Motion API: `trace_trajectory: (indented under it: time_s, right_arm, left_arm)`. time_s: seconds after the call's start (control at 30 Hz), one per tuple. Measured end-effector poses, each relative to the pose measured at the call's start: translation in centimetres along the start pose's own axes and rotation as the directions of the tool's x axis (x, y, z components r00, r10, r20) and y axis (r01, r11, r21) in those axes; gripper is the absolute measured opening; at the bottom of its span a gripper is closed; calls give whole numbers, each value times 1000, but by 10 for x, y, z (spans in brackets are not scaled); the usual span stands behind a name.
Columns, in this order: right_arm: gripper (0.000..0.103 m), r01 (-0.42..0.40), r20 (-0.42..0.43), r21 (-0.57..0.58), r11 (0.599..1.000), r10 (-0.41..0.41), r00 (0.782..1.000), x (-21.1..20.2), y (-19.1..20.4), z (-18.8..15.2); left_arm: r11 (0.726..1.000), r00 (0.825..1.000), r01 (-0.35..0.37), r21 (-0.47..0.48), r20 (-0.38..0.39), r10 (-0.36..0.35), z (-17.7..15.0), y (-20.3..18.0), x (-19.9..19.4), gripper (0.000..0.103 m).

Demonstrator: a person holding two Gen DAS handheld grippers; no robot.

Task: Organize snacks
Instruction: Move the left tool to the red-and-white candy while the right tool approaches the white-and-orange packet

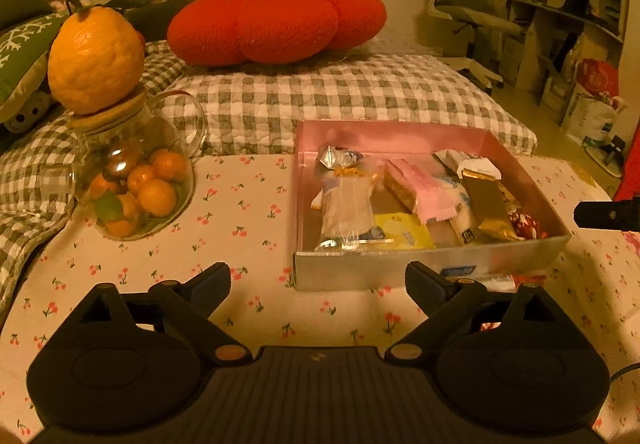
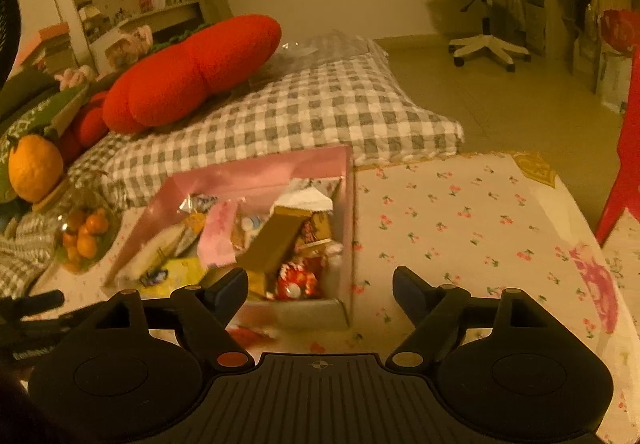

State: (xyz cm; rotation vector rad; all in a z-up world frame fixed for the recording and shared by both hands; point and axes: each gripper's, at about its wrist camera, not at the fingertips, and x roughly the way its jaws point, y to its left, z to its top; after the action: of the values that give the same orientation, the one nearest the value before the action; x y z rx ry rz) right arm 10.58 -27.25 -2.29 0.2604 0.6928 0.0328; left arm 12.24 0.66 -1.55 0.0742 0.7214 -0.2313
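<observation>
We see a pink-lined box (image 1: 400, 132) on the cherry-print counter (image 1: 240, 212), packed with mixed snack packets (image 1: 420, 200), right of a glass jar (image 1: 136, 184). Our left gripper (image 1: 318, 284) and right gripper (image 2: 320, 286) hover near it, jaws wide apart, holding nothing.

On the cloth-covered table (image 1: 248, 228) the box (image 1: 424, 268) sits at about one o'clock from the left gripper (image 1: 318, 284), with the snack packets (image 1: 404, 200) lying inside it. The glass jar (image 1: 136, 180) stands on the table at ten o'clock, left of the box and well apart from it, with small oranges (image 1: 156, 196) inside and a large citrus fruit (image 1: 94, 60) on its lid. Behind both, toward twelve o'clock, lies the checked quilt (image 1: 320, 100) with the round cushion (image 1: 276, 20) on it.
</observation>
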Motion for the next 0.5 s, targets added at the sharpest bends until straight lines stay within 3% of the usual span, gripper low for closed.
trace_trajectory:
  time_s: [0.5]
  right_arm:
    - [89, -26, -88, -124, 992, 15, 996, -13, 3, -30]
  left_arm:
    - [993, 994, 87, 77, -75, -81, -30, -20, -8, 99]
